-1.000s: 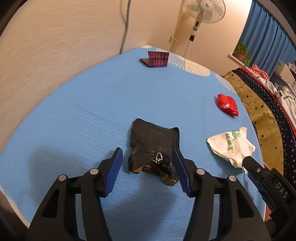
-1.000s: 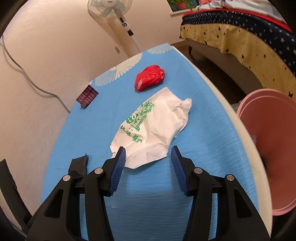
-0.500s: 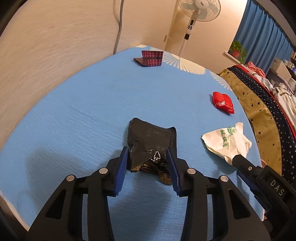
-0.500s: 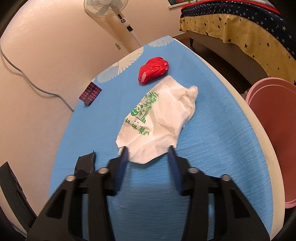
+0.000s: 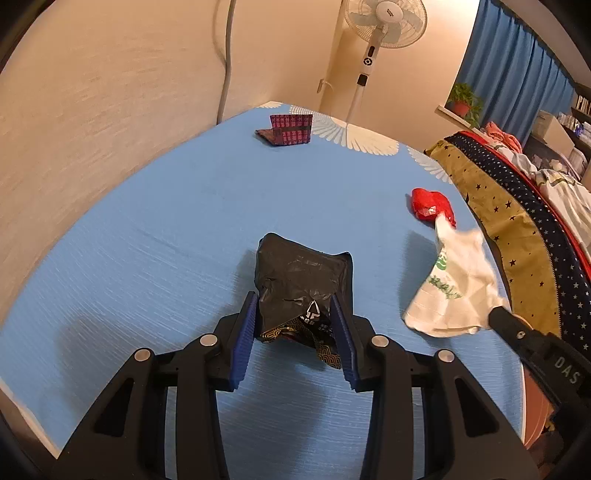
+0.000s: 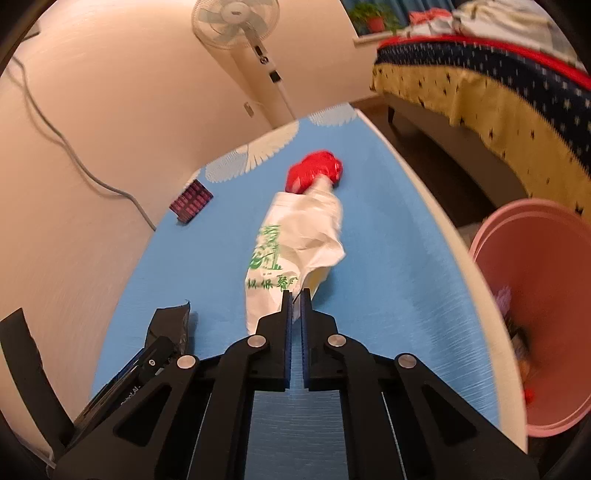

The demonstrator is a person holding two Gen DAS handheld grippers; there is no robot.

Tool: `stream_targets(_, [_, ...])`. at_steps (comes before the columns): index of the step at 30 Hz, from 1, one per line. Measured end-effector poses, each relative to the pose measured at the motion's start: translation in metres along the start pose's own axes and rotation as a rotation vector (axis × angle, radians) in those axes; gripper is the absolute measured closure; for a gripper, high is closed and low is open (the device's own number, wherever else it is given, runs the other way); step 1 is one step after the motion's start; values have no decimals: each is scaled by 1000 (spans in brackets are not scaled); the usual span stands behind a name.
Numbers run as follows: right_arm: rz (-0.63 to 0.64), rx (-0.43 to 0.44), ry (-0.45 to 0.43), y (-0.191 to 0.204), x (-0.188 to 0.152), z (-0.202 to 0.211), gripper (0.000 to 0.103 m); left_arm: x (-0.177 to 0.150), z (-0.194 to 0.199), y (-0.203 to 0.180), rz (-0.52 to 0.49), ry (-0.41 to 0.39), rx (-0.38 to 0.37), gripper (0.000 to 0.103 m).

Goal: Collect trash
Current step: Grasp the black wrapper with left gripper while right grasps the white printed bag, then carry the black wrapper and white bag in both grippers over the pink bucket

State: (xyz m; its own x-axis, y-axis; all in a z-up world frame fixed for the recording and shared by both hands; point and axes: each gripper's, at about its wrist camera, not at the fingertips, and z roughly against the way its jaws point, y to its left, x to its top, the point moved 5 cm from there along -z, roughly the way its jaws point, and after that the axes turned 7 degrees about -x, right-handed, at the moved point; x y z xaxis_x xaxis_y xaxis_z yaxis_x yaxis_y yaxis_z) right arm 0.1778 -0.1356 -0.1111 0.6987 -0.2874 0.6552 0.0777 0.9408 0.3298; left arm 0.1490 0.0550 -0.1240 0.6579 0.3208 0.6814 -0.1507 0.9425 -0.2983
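Note:
My left gripper (image 5: 295, 314) is shut on a crumpled black wrapper (image 5: 301, 273) that rests on the blue table (image 5: 166, 229). My right gripper (image 6: 294, 297) is shut on a white bag with green print (image 6: 295, 243) and holds it lifted off the table; the bag also shows in the left wrist view (image 5: 454, 284). A red crumpled wrapper (image 6: 316, 173) lies just beyond the bag, also seen in the left wrist view (image 5: 430, 205). A pink-patterned packet (image 5: 290, 129) stands at the table's far end, seen too in the right wrist view (image 6: 192, 199).
A pink bin (image 6: 543, 295) stands on the floor to the right of the table, with some trash inside. A bed with a star-patterned cover (image 6: 498, 85) lies beyond it. A standing fan (image 5: 384, 22) and a wall cable (image 6: 74, 158) are behind the table.
Both grippers closed: the left onto the black wrapper, the right onto the white bag. The white bag has been bunched up and lifted off the table.

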Motion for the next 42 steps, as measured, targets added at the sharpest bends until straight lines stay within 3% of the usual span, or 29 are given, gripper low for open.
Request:
stream_targets(8, [59,-14,-76,-2,8,27,101,2,10,-13,-38,-26,-18,64])
stream_targets(9, [61,-16,-81,-3,9,29,101,2,12,-15,-41,-30,-22,75])
stream_targets(42, [130,-129,-242,-34,28,107,101,4,33,-68,-157,-77,-117,75])
